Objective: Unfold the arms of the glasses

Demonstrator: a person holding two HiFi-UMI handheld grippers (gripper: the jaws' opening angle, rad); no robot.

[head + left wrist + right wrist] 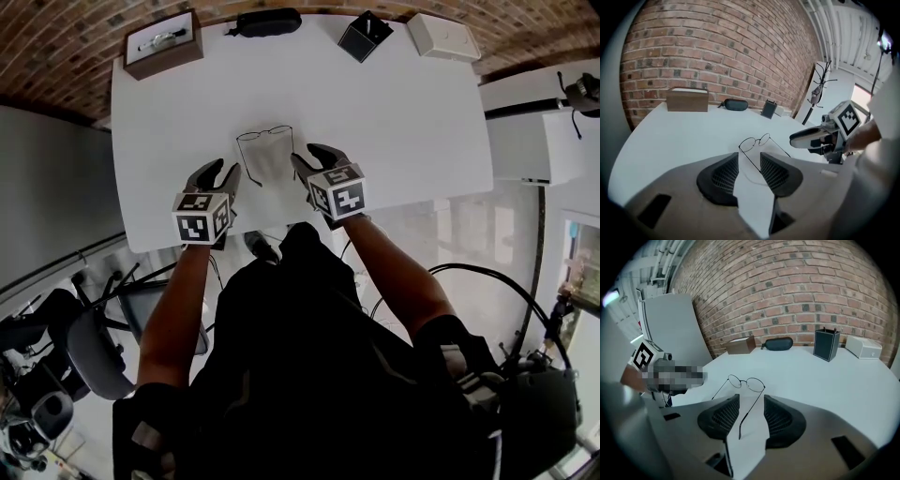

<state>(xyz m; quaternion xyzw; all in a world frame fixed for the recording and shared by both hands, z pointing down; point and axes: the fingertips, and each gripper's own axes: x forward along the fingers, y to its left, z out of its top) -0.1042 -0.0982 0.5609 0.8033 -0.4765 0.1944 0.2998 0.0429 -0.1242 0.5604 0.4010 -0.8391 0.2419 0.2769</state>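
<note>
Thin wire-rimmed glasses [265, 134] lie on the white table [403, 112], lenses toward the far side and both arms stretched out toward me. My left gripper [223, 172] hovers by the end of the left arm, and my right gripper [314, 157] by the end of the right arm. In the left gripper view the glasses [756, 141] have one arm running down between the open jaws of that gripper [749, 159], untouched by the pads. The right gripper view shows the same with the other arm of the glasses [746, 382] and that gripper [751, 401]. Neither holds anything.
Along the table's far edge stand a wooden box [162, 42], a black glasses case [267, 22], a small black box [365, 36] and a white box [442, 37]. A brick wall rises behind. A chair [94, 347] is at my lower left.
</note>
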